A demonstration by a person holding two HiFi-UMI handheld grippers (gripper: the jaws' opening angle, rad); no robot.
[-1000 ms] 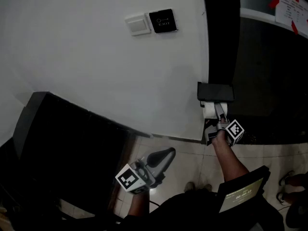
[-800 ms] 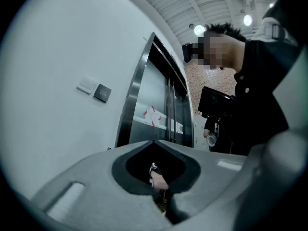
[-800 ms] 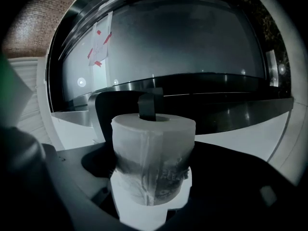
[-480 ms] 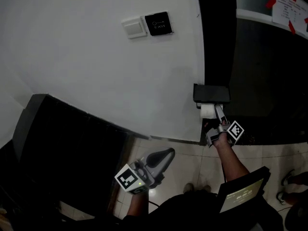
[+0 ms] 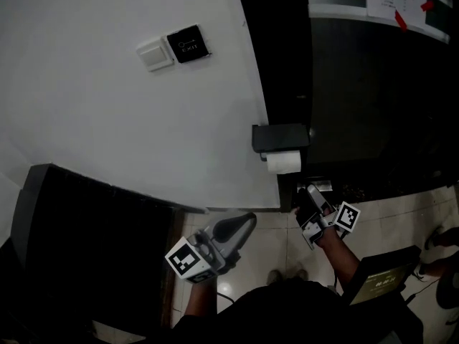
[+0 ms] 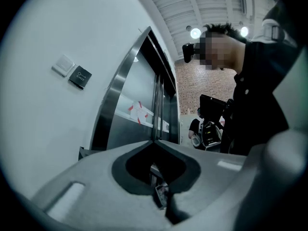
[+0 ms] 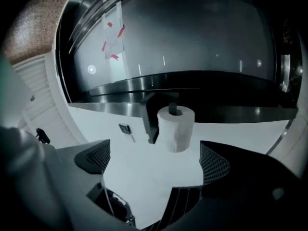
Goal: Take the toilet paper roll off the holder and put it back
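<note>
Movement since a second ago: left gripper (image 5: pixel 244 226) none noted; right gripper (image 5: pixel 305 198) has backed off the roll (image 5: pixel 284 162). Left fingers are closed on nothing, held low. Roll hangs on the holder (image 5: pixel 281 136) at the wall's edge. Right fingers are open and empty, below the roll and apart from it. Judgement: roll replaced, task likely complete. Spindle is mostly hidden behind the roll, so seating cannot be confirmed in this dim light.

Clear gap between right tool (image 5: pixel 304 196) and roll (image 5: pixel 284 163); holder cover (image 5: pixel 281 136) overhangs roll, wall (image 5: pixel 143 142) close behind.
</note>
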